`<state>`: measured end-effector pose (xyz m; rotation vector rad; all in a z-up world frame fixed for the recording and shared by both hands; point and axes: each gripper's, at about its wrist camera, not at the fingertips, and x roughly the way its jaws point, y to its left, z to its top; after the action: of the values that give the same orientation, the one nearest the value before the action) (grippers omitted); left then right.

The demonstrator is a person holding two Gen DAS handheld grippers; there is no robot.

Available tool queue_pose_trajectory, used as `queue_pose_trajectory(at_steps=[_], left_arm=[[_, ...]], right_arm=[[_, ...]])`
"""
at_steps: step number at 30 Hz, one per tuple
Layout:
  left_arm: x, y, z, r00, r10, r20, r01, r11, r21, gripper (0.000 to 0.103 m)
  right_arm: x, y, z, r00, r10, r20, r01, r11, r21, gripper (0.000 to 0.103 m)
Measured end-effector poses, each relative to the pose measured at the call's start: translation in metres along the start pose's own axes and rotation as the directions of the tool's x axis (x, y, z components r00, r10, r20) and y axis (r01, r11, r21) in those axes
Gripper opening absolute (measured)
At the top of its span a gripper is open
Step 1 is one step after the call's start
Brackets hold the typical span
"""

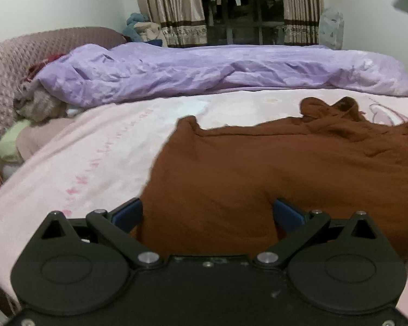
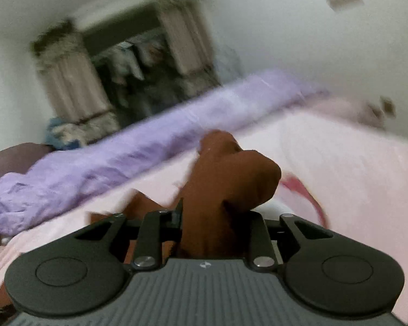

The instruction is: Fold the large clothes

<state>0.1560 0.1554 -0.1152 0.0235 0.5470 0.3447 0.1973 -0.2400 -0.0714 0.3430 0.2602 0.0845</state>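
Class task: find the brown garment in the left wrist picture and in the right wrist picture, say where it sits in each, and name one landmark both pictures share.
Left wrist view: the brown garment lies spread on the pink sheet, filling centre and right, its near edge between the open left claw.
Right wrist view: a bunched part of it rises at centre, pinched in the right claw.
Shared landmark: the purple duvet behind it.
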Motion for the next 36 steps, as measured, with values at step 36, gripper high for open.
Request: queue_pose_trajectory(at_steps=[36], left_arm=[[0.033, 0.078, -0.037, 0.988, 0.11, -0.109, -0.128, 0.977, -0.171, 0.103]], right_arm=[[0.007, 0.291, -0.16, 0.891, 0.329, -0.313, -0.421, 0.858, -0.295, 0.016]])
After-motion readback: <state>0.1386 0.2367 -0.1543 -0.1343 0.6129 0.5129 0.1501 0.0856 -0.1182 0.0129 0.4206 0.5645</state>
